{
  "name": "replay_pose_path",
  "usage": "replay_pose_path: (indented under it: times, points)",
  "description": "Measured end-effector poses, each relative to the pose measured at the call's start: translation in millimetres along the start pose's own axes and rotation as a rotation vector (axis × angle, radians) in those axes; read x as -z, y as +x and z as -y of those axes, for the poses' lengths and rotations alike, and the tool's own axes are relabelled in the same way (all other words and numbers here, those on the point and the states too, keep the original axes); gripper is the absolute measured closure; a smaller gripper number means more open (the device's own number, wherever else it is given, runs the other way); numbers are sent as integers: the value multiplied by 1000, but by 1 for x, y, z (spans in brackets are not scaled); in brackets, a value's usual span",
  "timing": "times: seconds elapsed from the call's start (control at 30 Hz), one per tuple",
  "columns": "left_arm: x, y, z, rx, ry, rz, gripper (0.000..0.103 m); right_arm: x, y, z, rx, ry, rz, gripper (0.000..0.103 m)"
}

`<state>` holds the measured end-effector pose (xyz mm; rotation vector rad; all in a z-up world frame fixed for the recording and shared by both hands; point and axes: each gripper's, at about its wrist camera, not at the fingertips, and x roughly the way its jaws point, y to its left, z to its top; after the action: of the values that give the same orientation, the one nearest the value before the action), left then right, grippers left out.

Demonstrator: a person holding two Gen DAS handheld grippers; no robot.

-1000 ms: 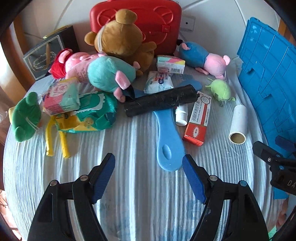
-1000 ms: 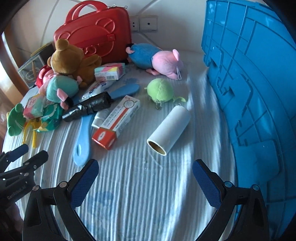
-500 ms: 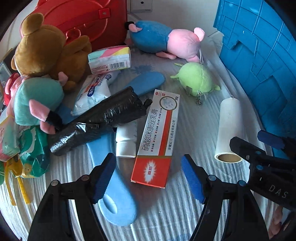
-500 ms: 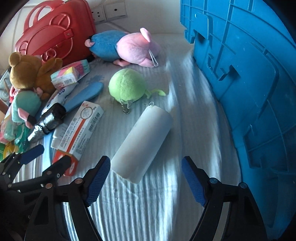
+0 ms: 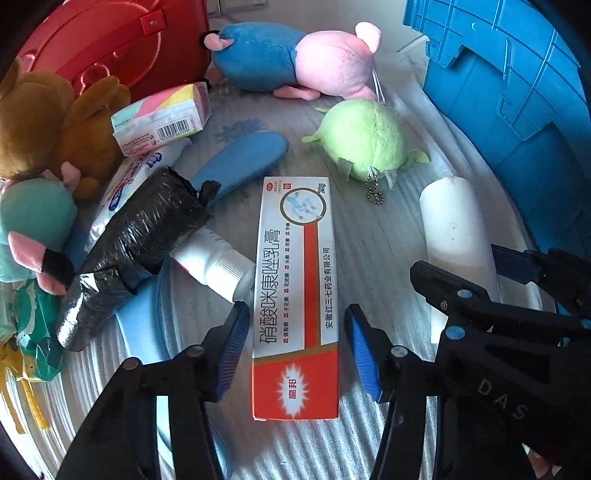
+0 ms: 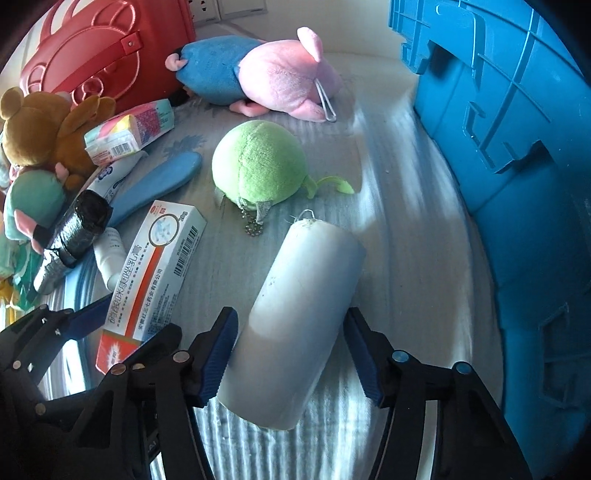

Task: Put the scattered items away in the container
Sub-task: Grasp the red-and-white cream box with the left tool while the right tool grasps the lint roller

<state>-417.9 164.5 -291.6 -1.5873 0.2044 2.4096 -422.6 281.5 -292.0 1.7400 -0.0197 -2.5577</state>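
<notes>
The left gripper (image 5: 295,343) is held open astride the ointment box (image 5: 297,295); the right gripper (image 6: 290,347) is spread around the white roll (image 6: 295,325). A green plush (image 6: 260,170) lies just beyond. The blue container (image 6: 517,155) is seen along the striped bed's (image 6: 406,236) right edge.

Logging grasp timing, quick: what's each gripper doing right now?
Left gripper: open, straddling the ointment box.
Right gripper: open, straddling the white roll.

Pale wall (image 6: 343,22) with sockets (image 6: 212,7), striped white cloth surface (image 6: 399,236), patches of sunlight
</notes>
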Motion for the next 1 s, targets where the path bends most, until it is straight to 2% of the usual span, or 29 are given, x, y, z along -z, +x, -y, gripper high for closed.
replay_pose_path:
  times: [0.33,0.4,0.47,0.6,0.77,1.0]
  points:
    - [-3,2,-3,7,7,23,51,-4,9,1,35,2,-16,47]
    - [-2,0,-1,15,14,26,63,-4,9,-1,41,-8,-17,47]
    - [1,-1,-1,21,11,21,63,-3,7,-4,39,-23,-14,52]
    - [10,-9,-3,19,-1,19,63,5,2,-8,23,-41,-20,53]
    - [24,-37,-2,-7,-12,62,63,16,-22,-17,0,-77,7,54]
    - [49,-95,5,-57,-56,155,63,39,-79,-33,-28,-141,101,54]
